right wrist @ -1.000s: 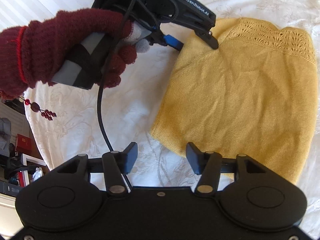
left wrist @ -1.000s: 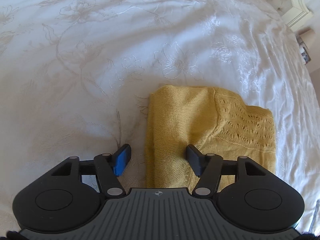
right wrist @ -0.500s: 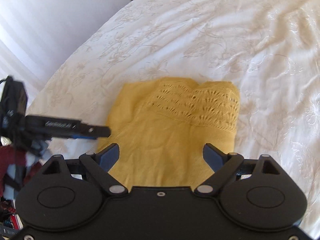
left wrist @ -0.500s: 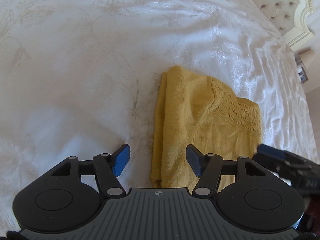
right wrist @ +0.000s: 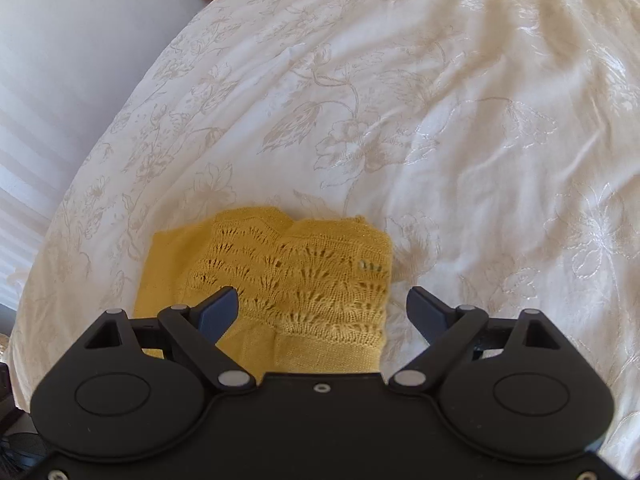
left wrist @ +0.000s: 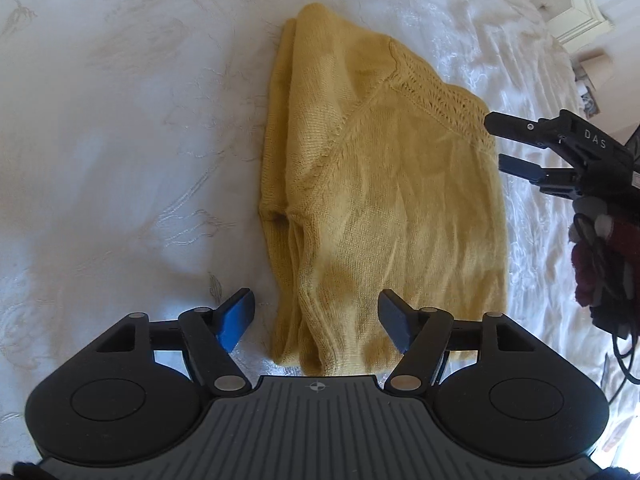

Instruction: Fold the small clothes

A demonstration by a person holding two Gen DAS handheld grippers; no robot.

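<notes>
Left hand-held gripper [left wrist: 315, 315] gapes over sweater [left wrist: 384, 184]; floral bedspread [left wrist: 120, 120].

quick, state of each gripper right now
Left gripper: open, empty, poised over the near edge of the yellow knit top.
Right gripper: open, empty, at the top's lace-patterned end.

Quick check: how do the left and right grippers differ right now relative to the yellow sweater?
The left gripper straddles the sweater's plain-knit folded edge; the right gripper straddles the lacy openwork edge. The left gripper's jaws stand less wide apart than the right gripper's. Shared: both are open, hold nothing, and hang over the white bedspread.
</notes>
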